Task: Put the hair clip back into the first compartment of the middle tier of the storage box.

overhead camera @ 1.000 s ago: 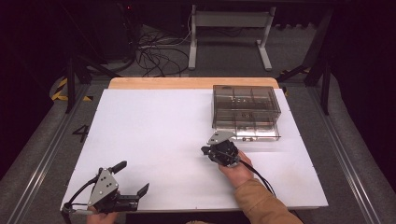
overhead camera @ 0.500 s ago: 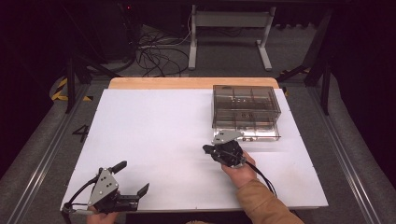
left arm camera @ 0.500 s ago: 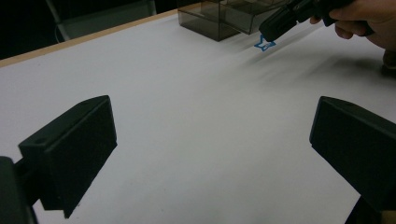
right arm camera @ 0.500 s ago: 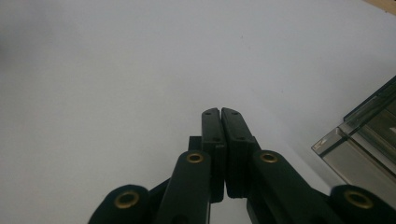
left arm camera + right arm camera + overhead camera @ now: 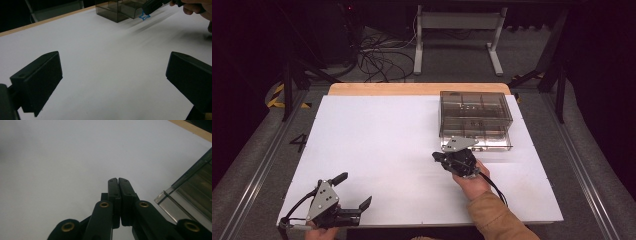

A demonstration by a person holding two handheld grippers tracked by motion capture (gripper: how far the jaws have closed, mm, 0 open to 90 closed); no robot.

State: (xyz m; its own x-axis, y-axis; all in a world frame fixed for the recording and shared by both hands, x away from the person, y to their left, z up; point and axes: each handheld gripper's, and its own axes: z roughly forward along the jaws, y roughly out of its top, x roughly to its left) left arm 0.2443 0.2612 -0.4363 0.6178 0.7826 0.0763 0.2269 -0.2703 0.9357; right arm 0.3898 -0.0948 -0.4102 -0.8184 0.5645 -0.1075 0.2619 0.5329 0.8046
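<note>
Here, the left gripper rested at the near left corner of the white table, its jaws spread wide with nothing between them. The right gripper hovered just in front of the smoky clear compartment box, jaws pressed flat together. In the left gripper view, a small blue star lay beside that box.
</note>
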